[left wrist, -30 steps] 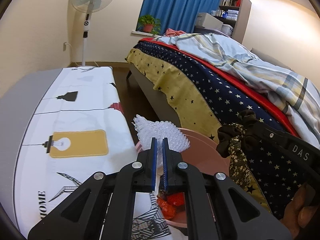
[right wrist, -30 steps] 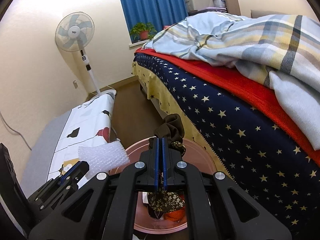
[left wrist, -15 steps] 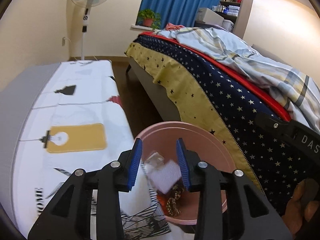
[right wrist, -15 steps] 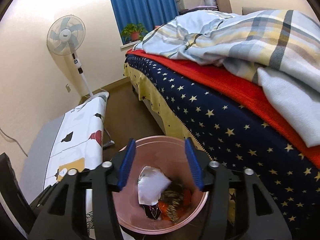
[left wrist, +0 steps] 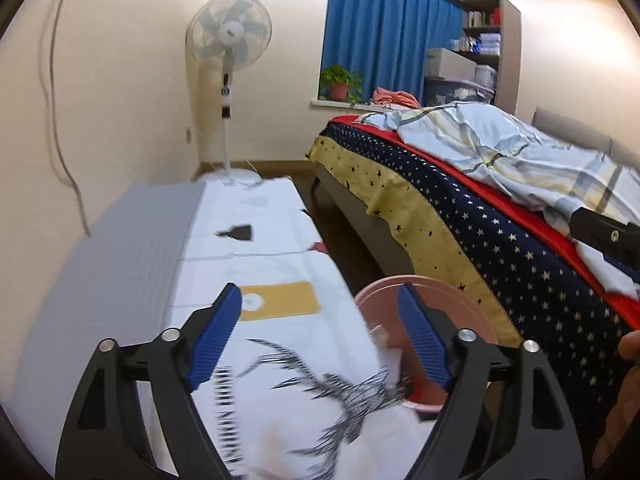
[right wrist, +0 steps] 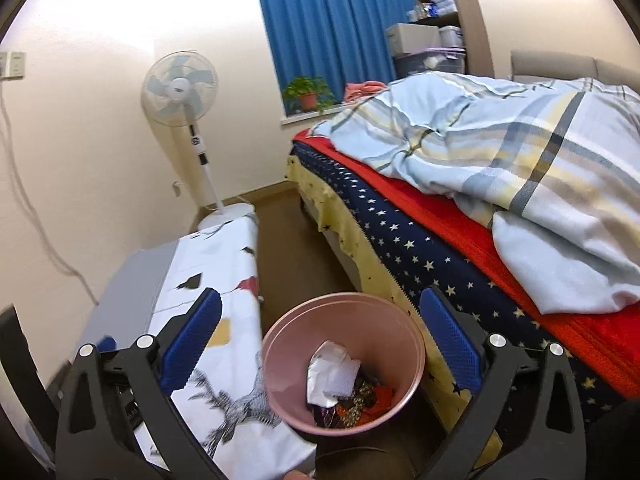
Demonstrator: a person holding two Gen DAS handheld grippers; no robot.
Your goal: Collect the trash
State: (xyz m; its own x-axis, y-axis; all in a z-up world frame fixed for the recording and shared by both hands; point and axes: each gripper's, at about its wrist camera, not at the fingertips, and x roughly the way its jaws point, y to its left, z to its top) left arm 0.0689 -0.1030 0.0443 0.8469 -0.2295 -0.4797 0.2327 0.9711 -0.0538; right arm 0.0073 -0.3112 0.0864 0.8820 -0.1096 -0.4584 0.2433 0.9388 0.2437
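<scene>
A pink trash bin stands on the floor between the bed and a low table. It holds white bubble wrap, a dark patterned cloth and orange scraps. My right gripper is open and empty above the bin. My left gripper is open and empty over the table's near right edge, with the bin's rim just beyond its right finger.
The low table carries a white printed cloth. The bed with a star-patterned cover and plaid quilt fills the right. A standing fan is against the far wall. Brown floor runs between table and bed.
Both grippers opened and dropped the bubble wrap and the dark cloth into the bin, then opened wider and lifted back. The left gripper swung left over the table.
</scene>
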